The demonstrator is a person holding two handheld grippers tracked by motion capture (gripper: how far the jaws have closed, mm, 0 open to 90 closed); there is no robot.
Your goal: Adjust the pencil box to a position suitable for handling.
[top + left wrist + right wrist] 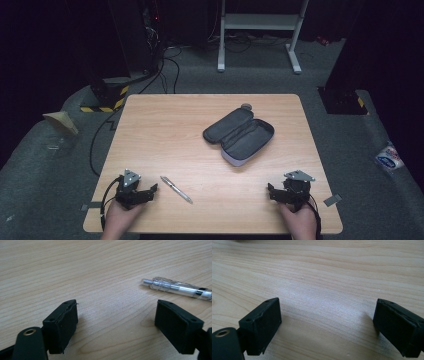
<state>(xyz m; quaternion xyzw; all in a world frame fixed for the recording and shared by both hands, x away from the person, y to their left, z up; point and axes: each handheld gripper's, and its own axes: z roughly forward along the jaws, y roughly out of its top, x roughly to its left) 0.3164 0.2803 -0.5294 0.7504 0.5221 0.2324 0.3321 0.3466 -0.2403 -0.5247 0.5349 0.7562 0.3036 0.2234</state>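
Note:
A clear and silver pen (pixel 176 189) lies slanted on the wooden table (pixel 165 125) near its front edge. In the left gripper view the pen (pixel 180 288) lies just beyond the right jaw. My left gripper (pixel 150 190) rests low at the front left, a short way left of the pen, open with bare wood between its jaws (pixel 116 320). An open dark pencil case (pixel 240 135) lies flat right of the table's centre, its inside showing. My right gripper (pixel 270 190) sits at the front right, open over bare wood (pixel 327 322), nothing between its jaws.
Beyond the far edge stand a white desk frame (pixel 260 22), dark equipment with cables (pixel 145 45) and a yellow-and-black striped base (pixel 107 100). A white packet (pixel 390 157) lies on the grey floor to the right.

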